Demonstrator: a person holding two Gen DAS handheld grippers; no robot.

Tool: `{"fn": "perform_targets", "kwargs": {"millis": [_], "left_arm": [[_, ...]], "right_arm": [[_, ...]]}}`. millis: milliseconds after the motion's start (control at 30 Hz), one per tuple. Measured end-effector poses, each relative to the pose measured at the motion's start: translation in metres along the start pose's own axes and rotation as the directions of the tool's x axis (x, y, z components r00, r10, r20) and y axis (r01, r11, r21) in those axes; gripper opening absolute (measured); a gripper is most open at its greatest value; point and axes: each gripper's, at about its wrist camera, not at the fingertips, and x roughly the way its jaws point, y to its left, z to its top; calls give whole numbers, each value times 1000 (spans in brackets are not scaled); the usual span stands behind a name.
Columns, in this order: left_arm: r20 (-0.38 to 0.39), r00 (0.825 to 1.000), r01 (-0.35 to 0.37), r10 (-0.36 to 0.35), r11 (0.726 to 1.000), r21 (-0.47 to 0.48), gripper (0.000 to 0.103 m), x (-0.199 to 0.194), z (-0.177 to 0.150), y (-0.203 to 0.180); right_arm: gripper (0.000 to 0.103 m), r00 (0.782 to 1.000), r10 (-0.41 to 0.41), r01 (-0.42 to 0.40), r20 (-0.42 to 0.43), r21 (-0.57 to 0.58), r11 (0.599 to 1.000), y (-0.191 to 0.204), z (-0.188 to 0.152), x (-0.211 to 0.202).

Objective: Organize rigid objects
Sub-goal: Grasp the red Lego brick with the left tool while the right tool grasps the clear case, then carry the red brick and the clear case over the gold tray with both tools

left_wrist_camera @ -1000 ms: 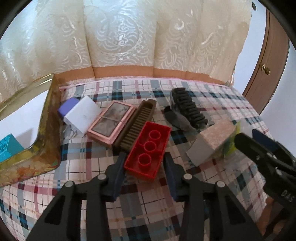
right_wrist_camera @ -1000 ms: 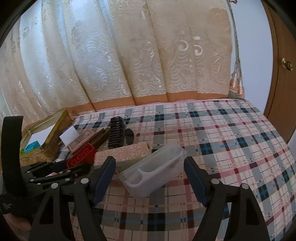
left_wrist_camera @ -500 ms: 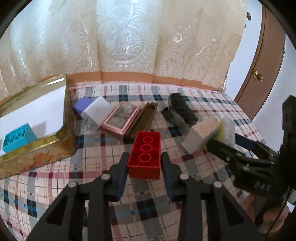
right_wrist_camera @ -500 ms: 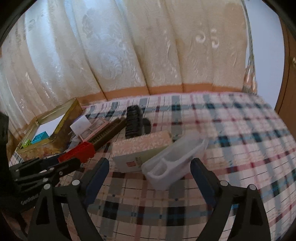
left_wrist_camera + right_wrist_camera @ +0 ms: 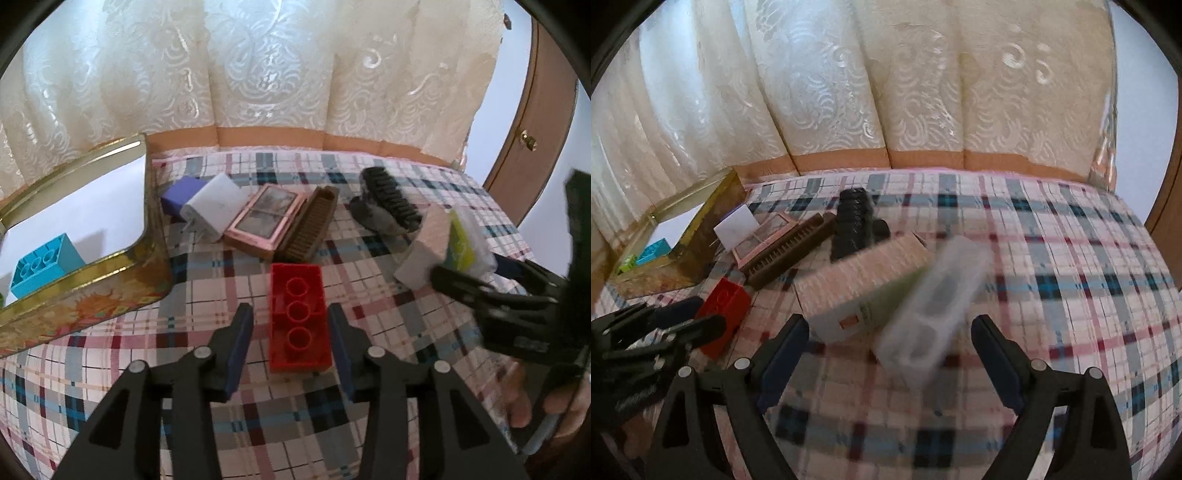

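Item 1. Plaid cloth (image 5: 1071,258): covers the whole work surface; a wide bare stretch at right of the right wrist view, and bare cloth along the bottom of both views. Far edge meets a cream curtain (image 5: 277,66).

Item 2. Gold tin (image 5: 147,236): upper left of the left wrist view, open, its near corner close to the pile. A blue brick (image 5: 40,269) lies inside; the tin's left end is cut off by the frame.

Item 3. Red brick (image 5: 297,314): centre of the left wrist view, flat on the cloth between the fingers of the left gripper (image 5: 291,343). The jaws have just been opening; the right pad sits at the brick's side, the left pad stands clear of it, so no grip.

Item 4. Right gripper (image 5: 890,354): jaws spread wide, having just been opening, flanking a translucent case (image 5: 934,314) and the corner of a speckled pink box (image 5: 860,288) without touching either. Both are blurred.

Item 5. Pile, centre: white block (image 5: 218,206), purple block (image 5: 181,192), pink framed case (image 5: 264,218), brown brush (image 5: 308,225), black comb-like piece (image 5: 391,199).

Item 6. Change: the red brick now lies nearer the tin and straighter between the fingers than a second ago.
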Motion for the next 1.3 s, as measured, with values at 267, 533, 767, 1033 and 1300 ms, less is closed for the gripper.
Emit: {"fn": "perform_targets", "kwargs": {"millis": [267,533,767,1033,1300], "left_arm": [[-28,999,19,-20,999,-44,41,10,6,1],[-8,999,-46,46,999,-11,41,12,3,1],[-6,1000,5,-5,998,-64,32,9,3,17],[3,999,-48,48,999,2,32,9,0,6],[20,1000,24,-23,999,-38,31,-8,0,5]], "right_arm": [[91,997,5,-17,81,156,988,-34,-8,-34],[86,982,-179,161,62,224,961,-20,6,-22],[52,984,-176,175,-17,252,952,-26,-6,1],[28,993,-115,112,-6,263,958,-28,-8,1],[28,994,-93,75,58,267,961,-16,-15,-23]]}}
